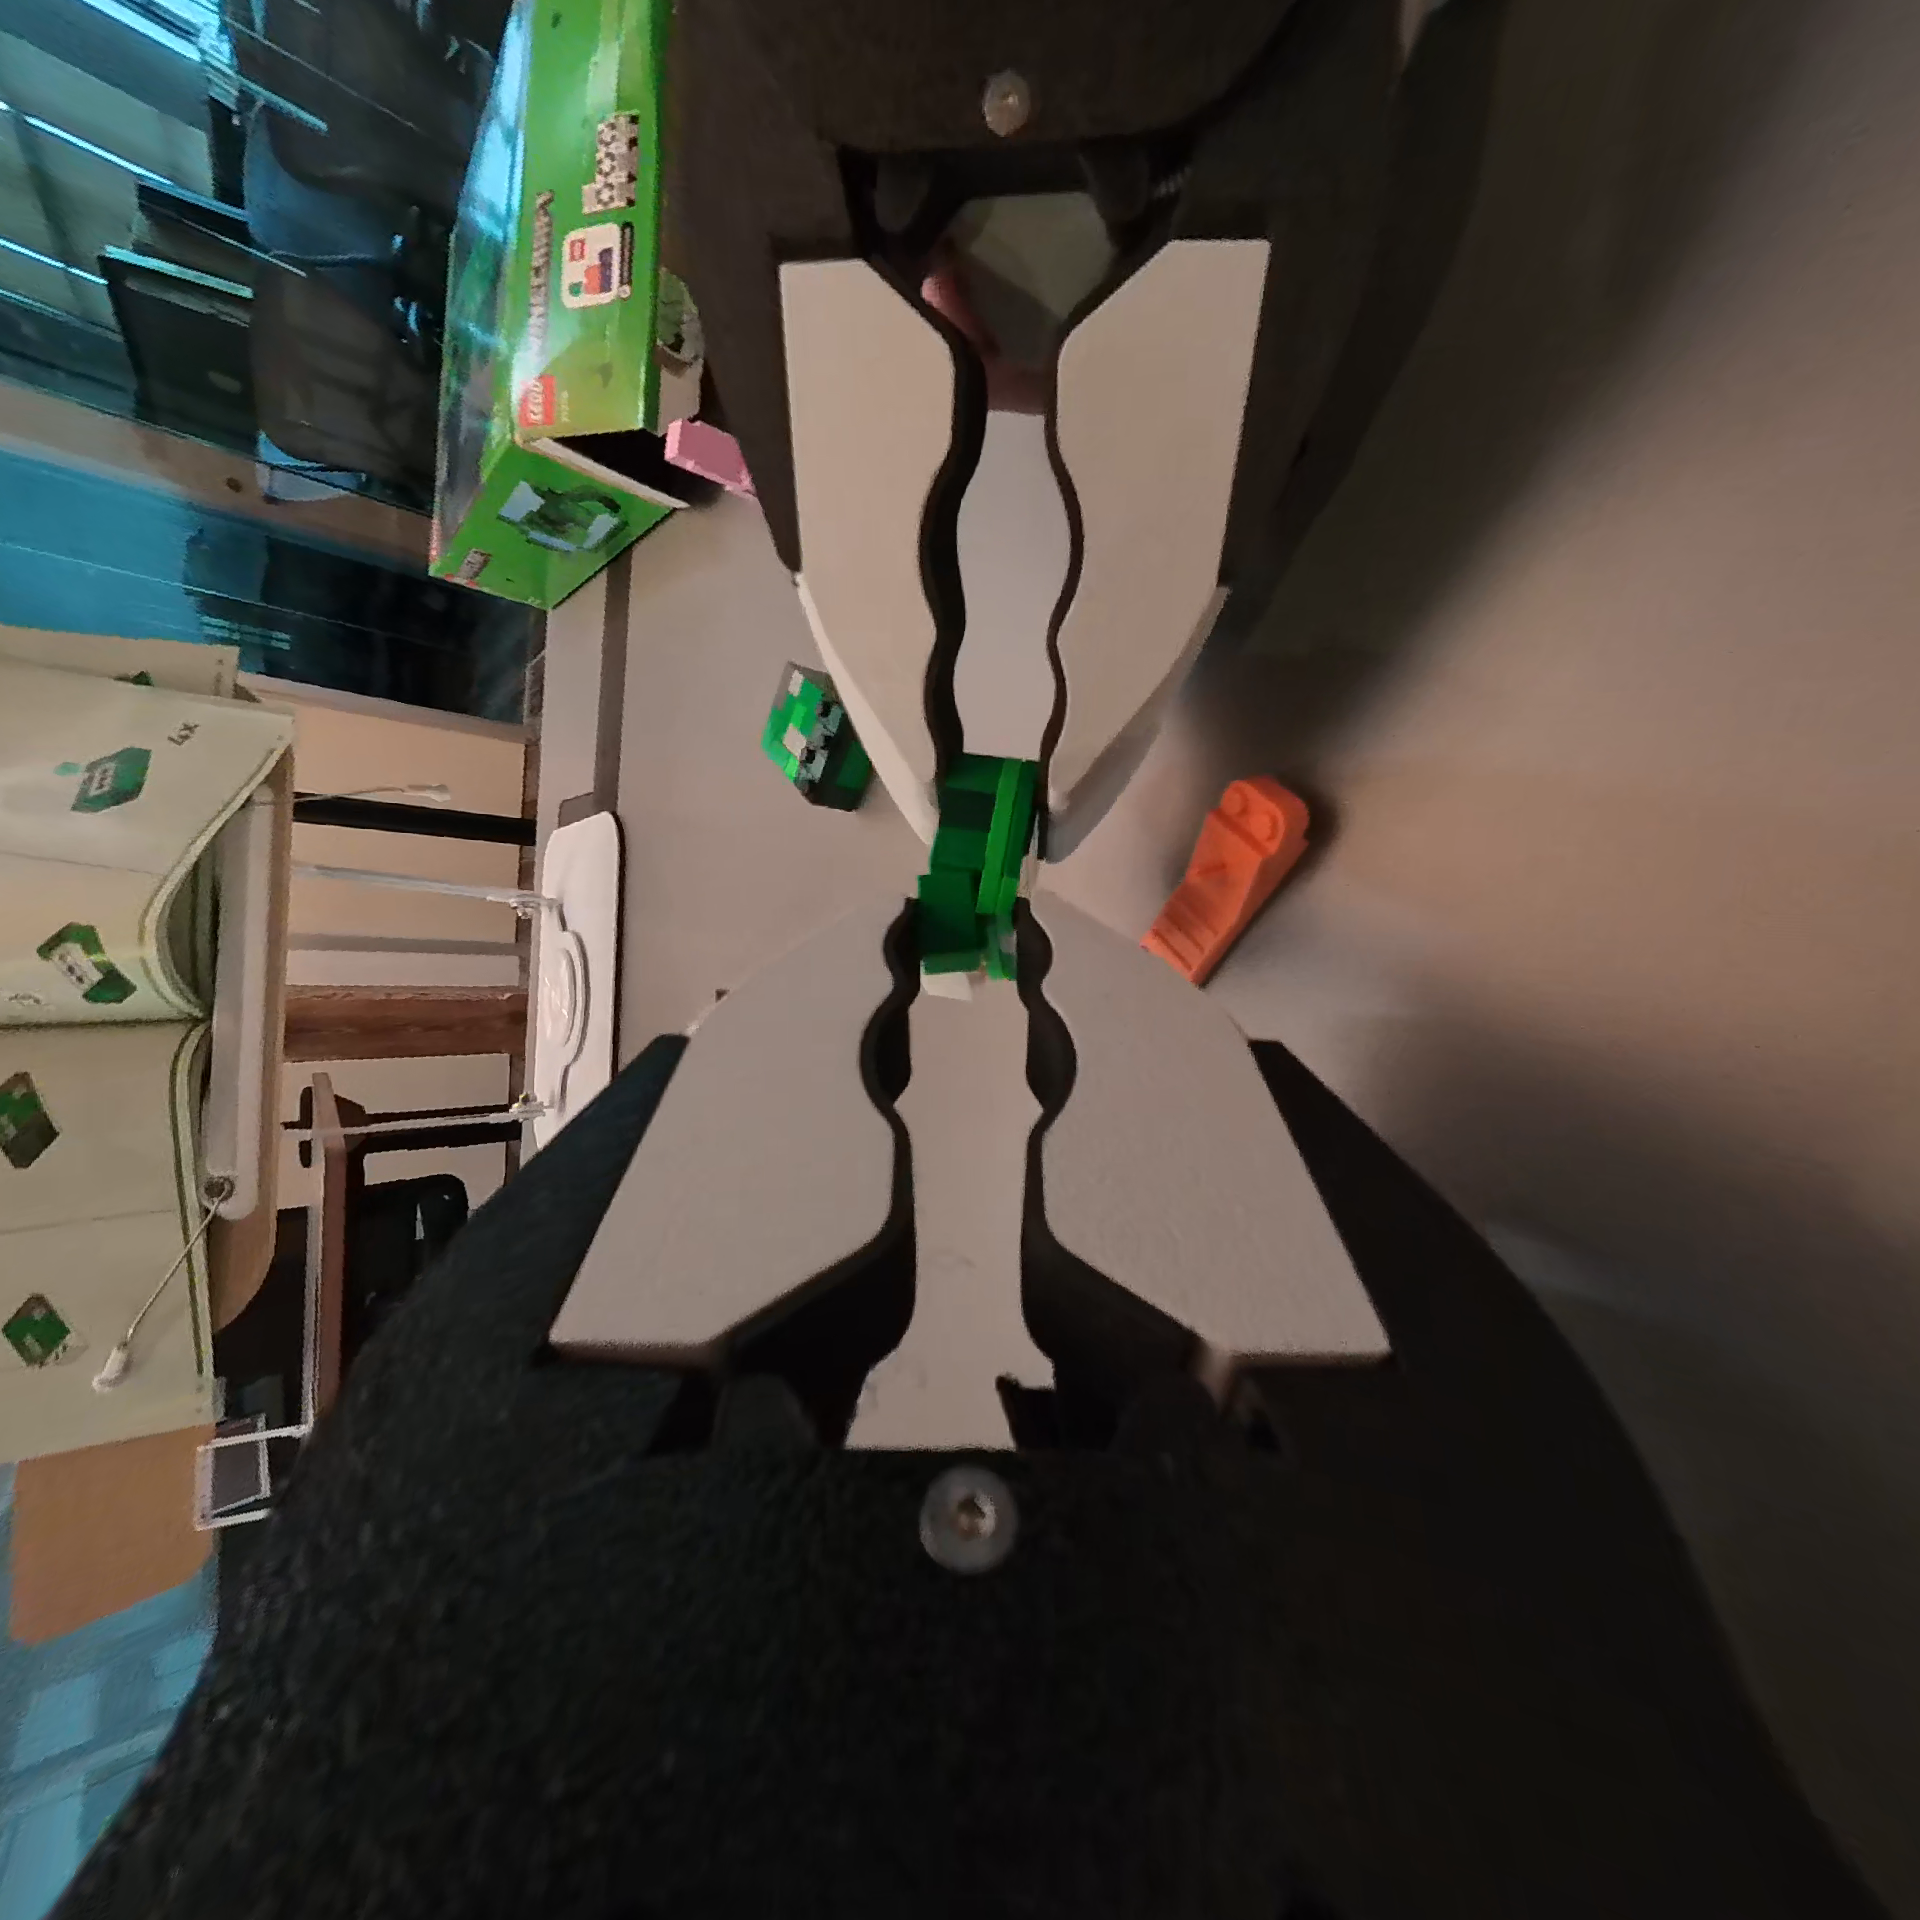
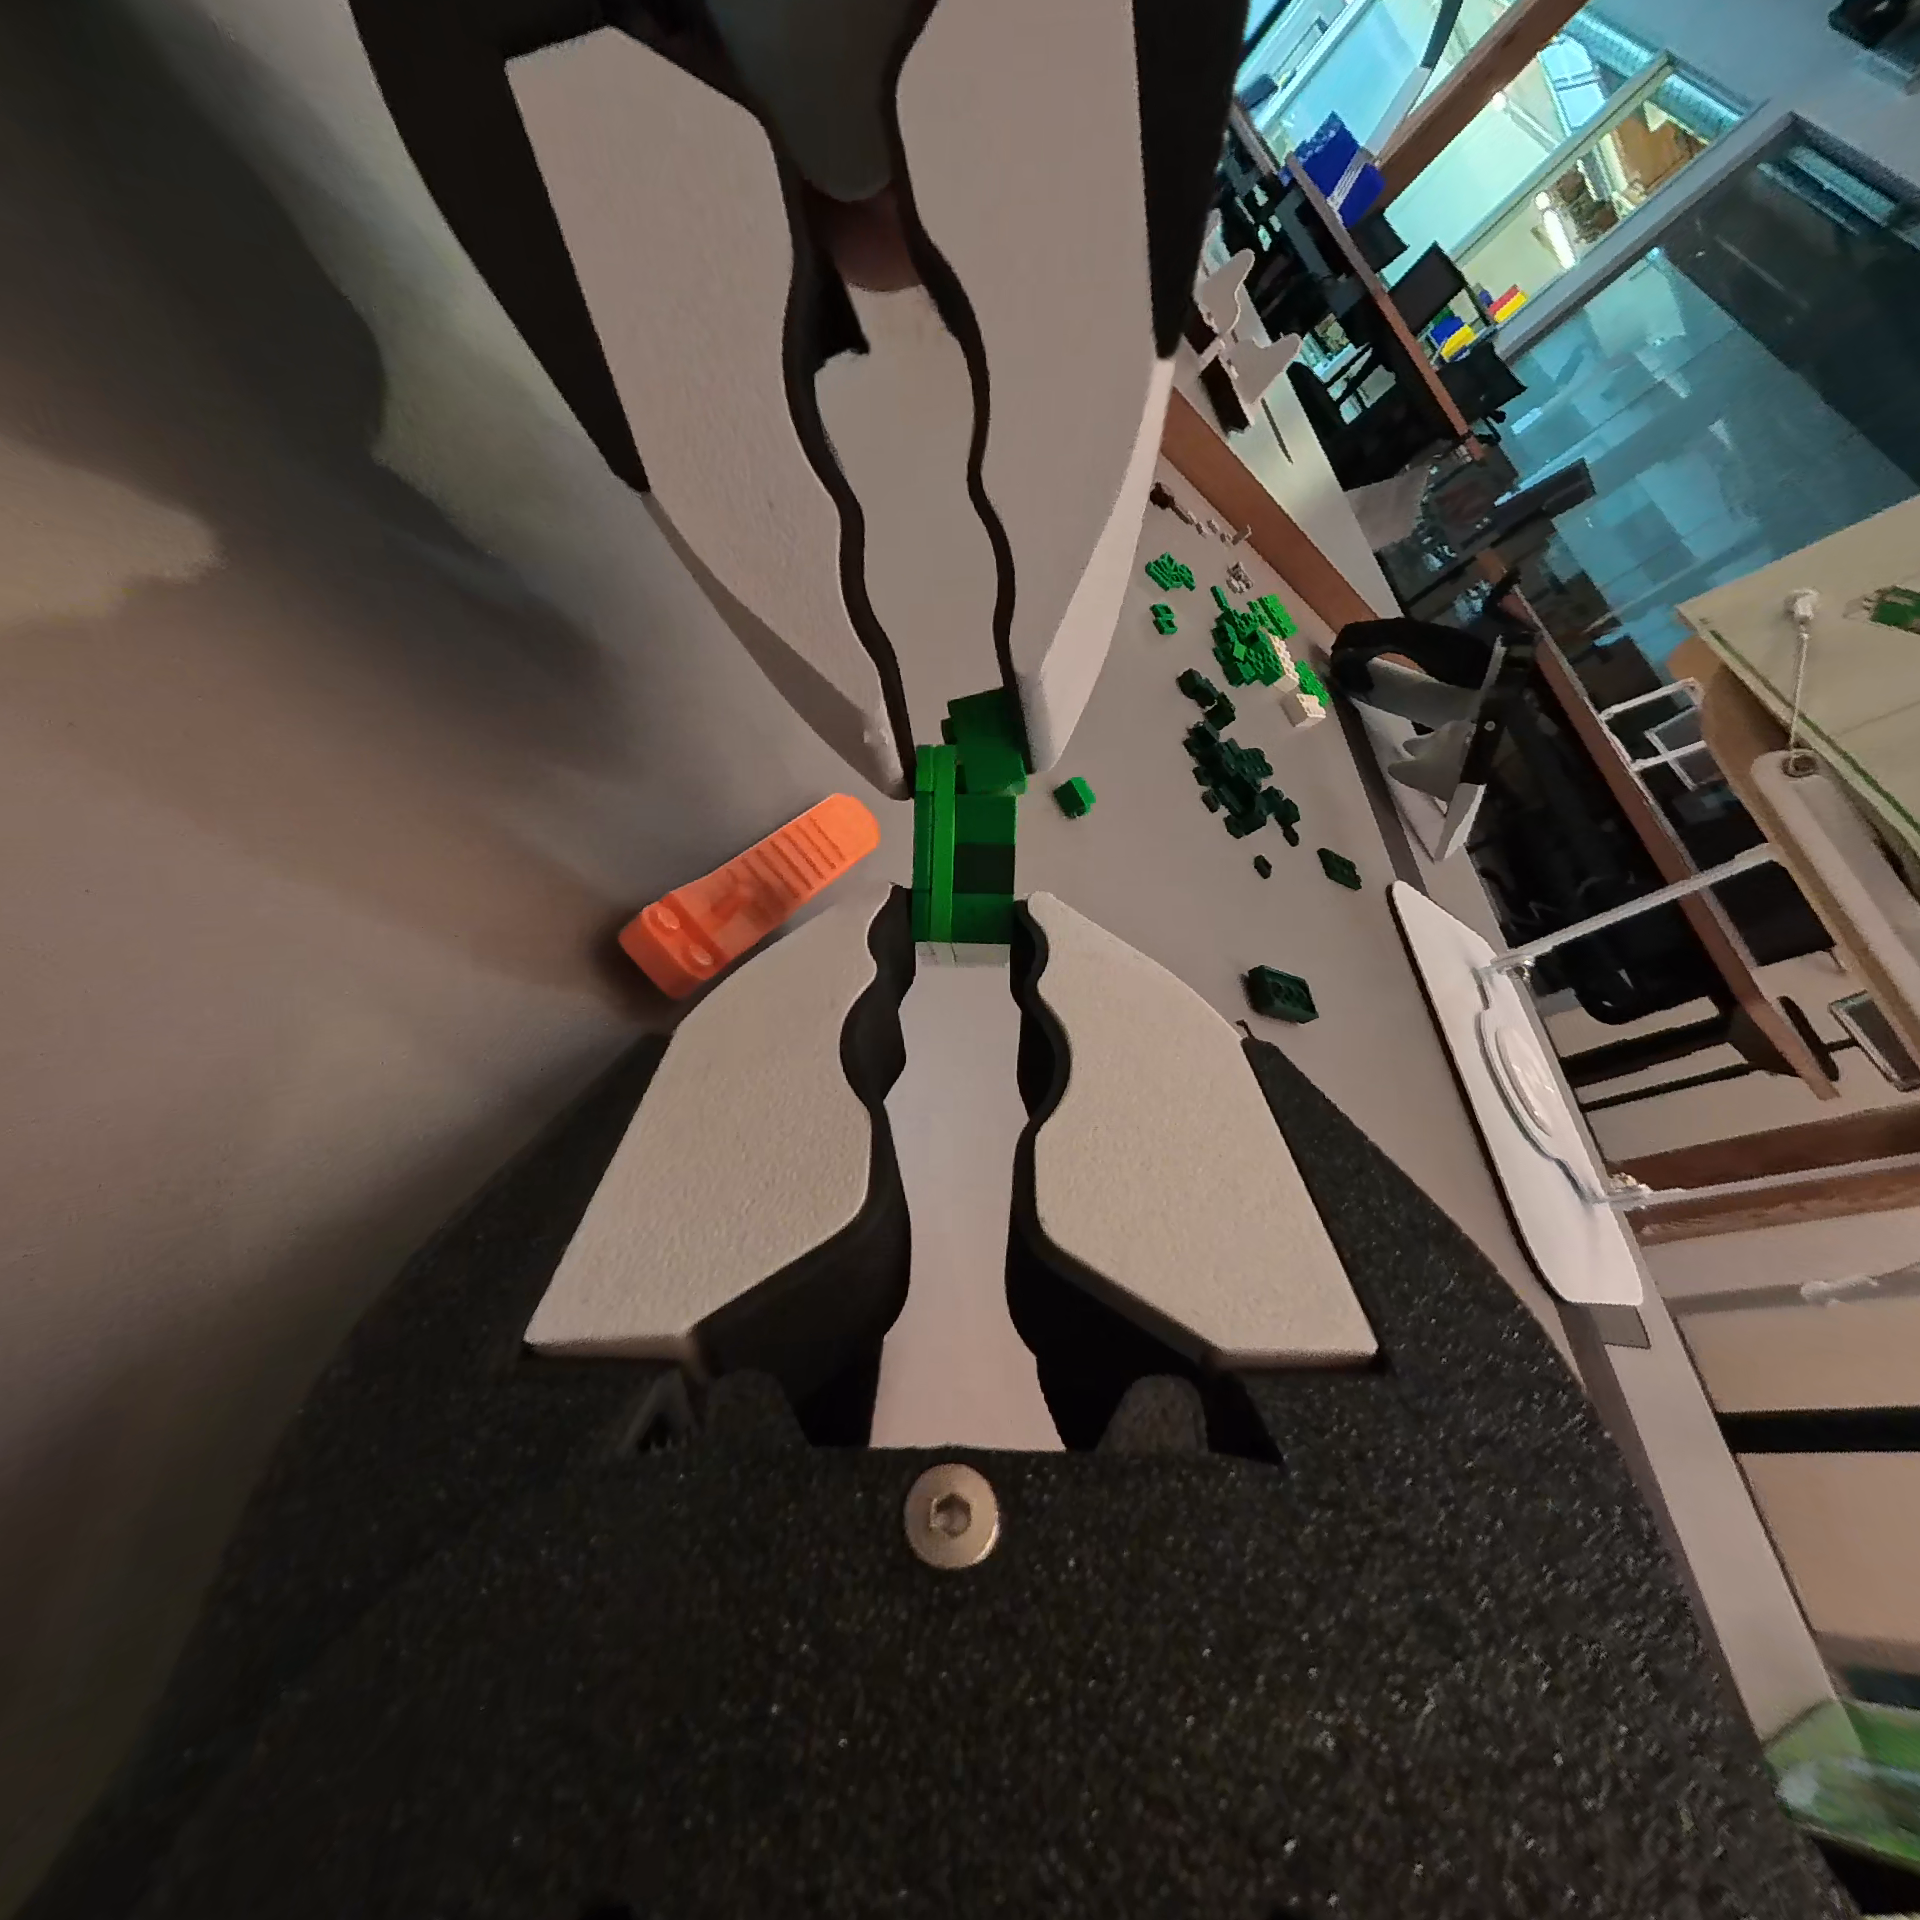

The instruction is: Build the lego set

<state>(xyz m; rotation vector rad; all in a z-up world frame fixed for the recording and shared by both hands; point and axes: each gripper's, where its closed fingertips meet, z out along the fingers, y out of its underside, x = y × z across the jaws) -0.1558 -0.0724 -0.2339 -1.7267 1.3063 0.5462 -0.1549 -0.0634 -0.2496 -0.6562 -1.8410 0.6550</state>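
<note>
A green lego assembly (image 1: 977, 883) of stacked light and dark green bricks with a white piece at one end is held above the grey table (image 1: 707, 644) between both grippers, which face each other tip to tip. My left gripper (image 1: 966, 935) is shut on one end of it. My right gripper (image 1: 987, 816) comes from the top of the left wrist view and is shut on the other end. In the right wrist view the assembly (image 2: 961, 852) sits between my right gripper (image 2: 961, 925) below and my left gripper (image 2: 961, 748) above.
An orange brick separator (image 1: 1231, 883) (image 2: 748, 894) lies on the table beside the grippers. A small green built block (image 1: 816, 750), a pink piece (image 1: 707, 452) and the green set box (image 1: 551, 301) lie beyond. Piles of loose green bricks (image 2: 1247, 707) and a booklet stand (image 2: 1507, 1091) sit near the table edge. Less than 4 cm separates the two grippers' tips.
</note>
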